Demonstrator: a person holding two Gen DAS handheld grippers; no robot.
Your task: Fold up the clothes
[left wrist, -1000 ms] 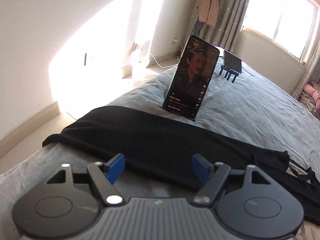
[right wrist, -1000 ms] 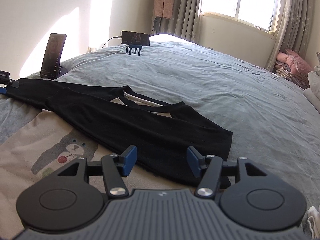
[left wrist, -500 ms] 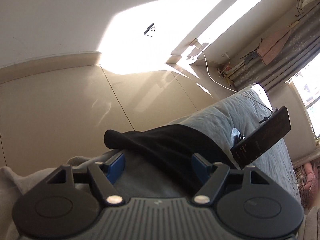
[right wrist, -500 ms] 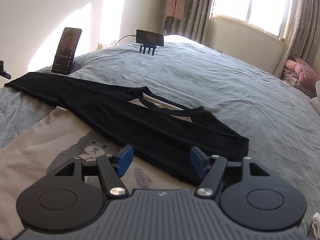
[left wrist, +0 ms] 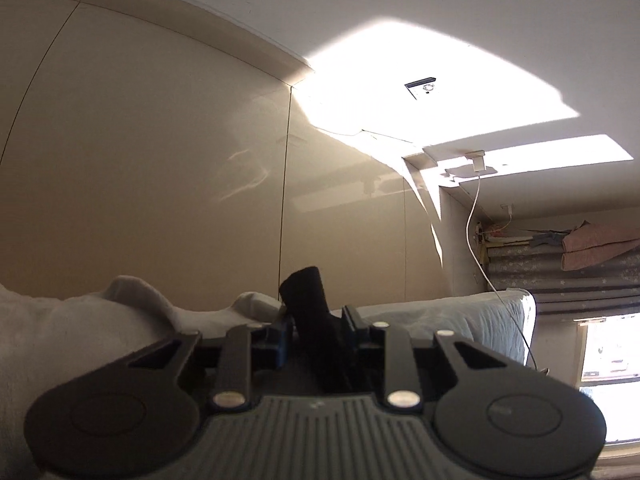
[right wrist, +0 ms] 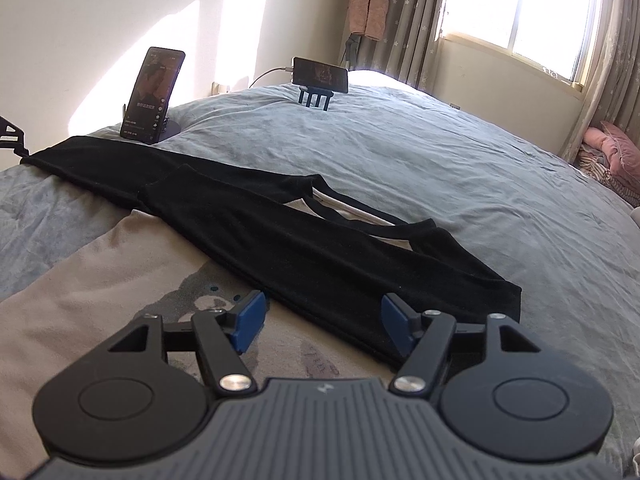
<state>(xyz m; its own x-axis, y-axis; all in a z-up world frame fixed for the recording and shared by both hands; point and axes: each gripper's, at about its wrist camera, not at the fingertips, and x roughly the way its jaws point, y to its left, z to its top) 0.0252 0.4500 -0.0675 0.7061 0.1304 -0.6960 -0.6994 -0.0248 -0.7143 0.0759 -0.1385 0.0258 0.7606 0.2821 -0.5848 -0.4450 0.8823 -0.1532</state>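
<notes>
**Black sleeve pinched at the bed's left edge, right tool spread over the shirt**

Everything is placed from the wide bed with the wrinkled grey-blue cover (right wrist: 400, 152).

At the bed's far left edge in the right wrist view, a small piece of the left tool shows at the end of the long black sleeve (right wrist: 92, 164). The left wrist view, rolled on its side, shows the left tool (left wrist: 316, 328) closing, its blue pads pressed on a dark fold of that sleeve (left wrist: 306, 292), whose cuff sticks out beyond the pads. Beyond the bed edge there lie glossy beige floor tiles (left wrist: 160, 160) and a white wall with a bright patch of sun (left wrist: 420, 92).

On the bed's left part, behind the sleeve, an upright black phone with a lit screen (right wrist: 154, 94) stands on a round stand. Further right and further back, a second black phone lying sideways on a blue stand (right wrist: 320, 74) has a white cable plugged into it.

The long-sleeved shirt with black sleeves and a cream printed body (right wrist: 304, 240) lies flat across the near part of the bed; one sleeve is folded over its chest. The right tool (right wrist: 322, 322) hovers over its near hem, its jaws spread wide, with the black fabric lying under the gap.

At the bed's right side are patterned grey curtains (right wrist: 412, 20), a sunlit window (right wrist: 520, 12) and pink bedding (right wrist: 612, 148).
</notes>
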